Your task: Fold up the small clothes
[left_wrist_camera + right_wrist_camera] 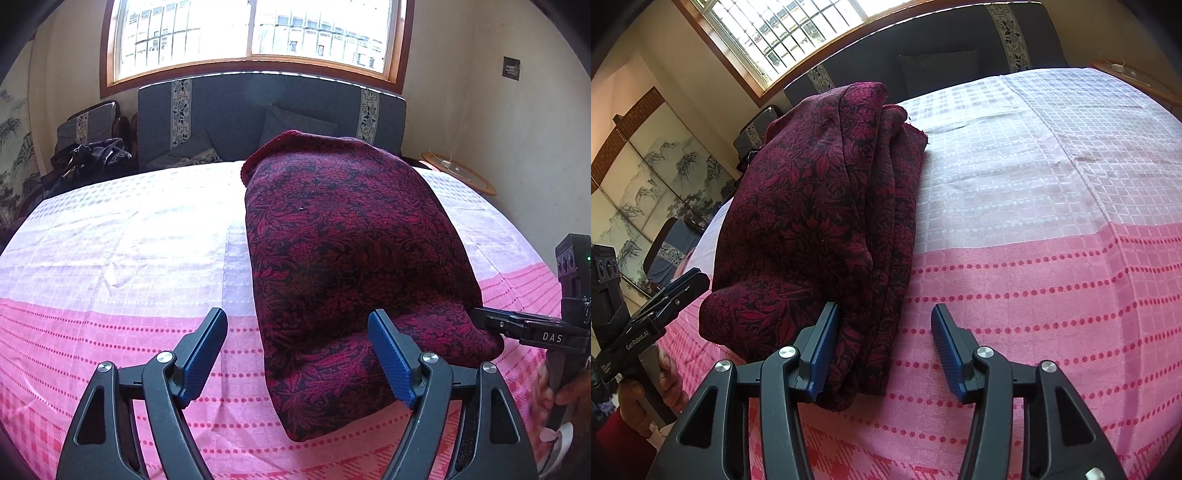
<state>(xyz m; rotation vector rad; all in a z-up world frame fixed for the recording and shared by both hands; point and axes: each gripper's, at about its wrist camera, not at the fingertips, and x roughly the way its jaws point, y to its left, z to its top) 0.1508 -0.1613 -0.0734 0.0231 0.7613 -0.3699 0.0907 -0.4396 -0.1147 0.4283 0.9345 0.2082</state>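
Note:
A dark red floral garment (354, 258) lies folded into a long thick strip on the pink and white cloth (129, 240) of the table. My left gripper (297, 325) is open at the garment's near left corner, with the corner between its jaws. My right gripper (882, 321) is open at the garment's (820, 206) near right edge, its left finger (822, 343) against the folded layers. The right gripper also shows in the left wrist view (532, 328), beside the garment's right edge. The left gripper shows in the right wrist view (665, 299).
The cloth (1052, 221) covers the table to the right of the garment. A dark blue sofa (273, 114) with cushions stands behind, under a window. A round wooden side table (461, 171) is at the back right. Dark clothes (92, 155) lie on a chair at the back left.

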